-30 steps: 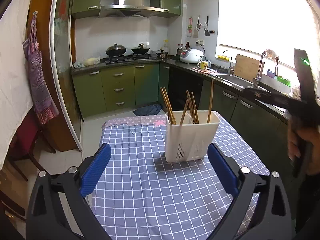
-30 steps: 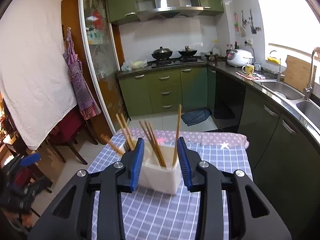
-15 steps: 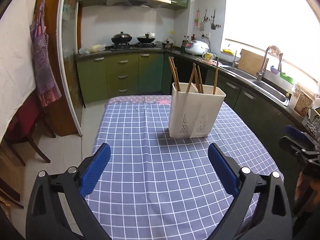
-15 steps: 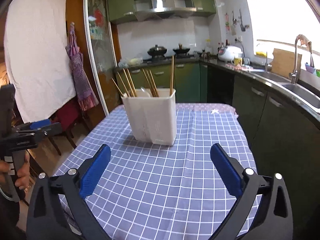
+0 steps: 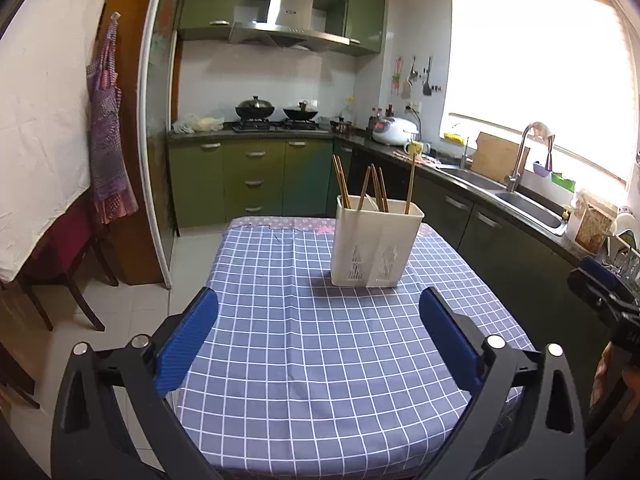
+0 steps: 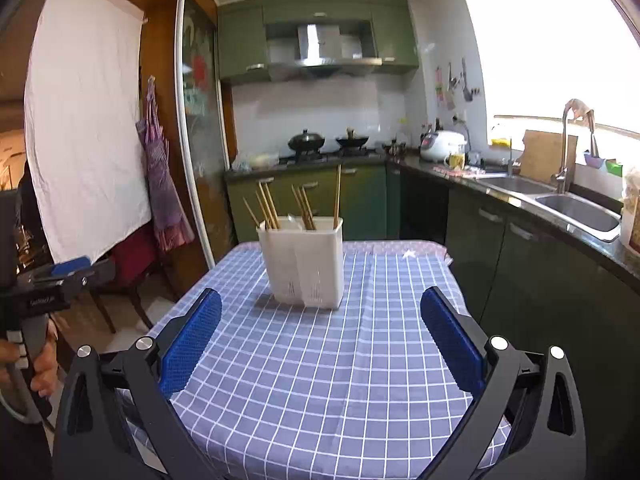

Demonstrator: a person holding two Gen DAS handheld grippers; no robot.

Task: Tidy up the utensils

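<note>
- our right tongs (image 6: 320,336) stand spread wide, blue pads far apart, with nothing between them but checked tablecloth (image 6: 320,380); their jaws have just been opening and no utensil sits in the gap.
- our left tongs (image 5: 318,336) are spread just as wide and empty too.
- outward from both, the white utensil holder (image 6: 304,262) stands upright on the far half of the table, well apart from either pair of tongs.
- from the right tongs the holder lies straight ahead and a touch left of centre; from the left tongs (image 6: 60,280) it lies ahead and to the right (image 5: 376,244).
- the wooden chopsticks (image 6: 304,208) stand in the holder with long axes near vertical, some leaning, one at the right corner almost straight up.
- we judge neither hand clearly nearer; any next reach means going forward over the cloth and coming at the sticks from above, across their upright axis.
</note>
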